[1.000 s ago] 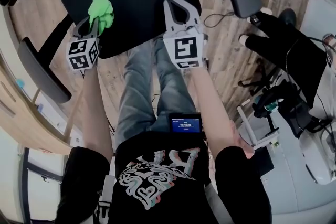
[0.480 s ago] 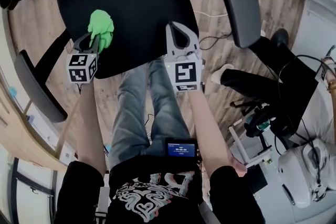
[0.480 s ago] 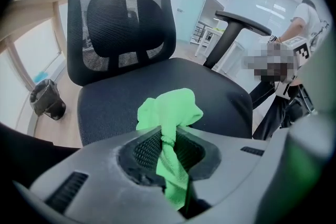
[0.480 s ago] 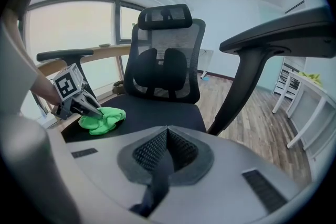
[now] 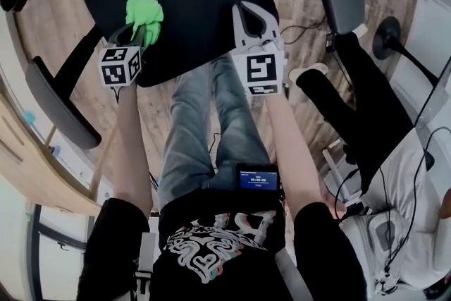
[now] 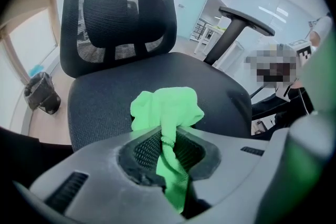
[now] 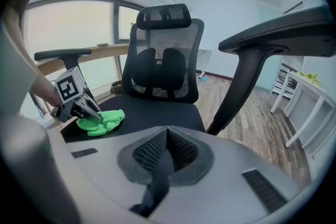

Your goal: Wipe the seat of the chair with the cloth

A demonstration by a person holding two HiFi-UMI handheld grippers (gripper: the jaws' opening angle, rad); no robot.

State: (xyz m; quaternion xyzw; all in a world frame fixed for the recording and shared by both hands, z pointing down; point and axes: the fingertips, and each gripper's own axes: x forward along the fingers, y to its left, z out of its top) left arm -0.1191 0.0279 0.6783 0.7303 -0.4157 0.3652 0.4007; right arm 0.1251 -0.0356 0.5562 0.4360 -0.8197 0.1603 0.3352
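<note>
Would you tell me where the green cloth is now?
Head view, left: the green cloth sits on the black chair seat, pinched in the left tongs.

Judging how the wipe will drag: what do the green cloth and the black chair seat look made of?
Bright green cloth: a soft, matte textile, probably microfibre. It bunches into limp folds and its surface looks slightly fuzzy. Black chair seat: matte woven upholstery, apparently over padding. A fine grainy weave shows, with no shine.
</note>
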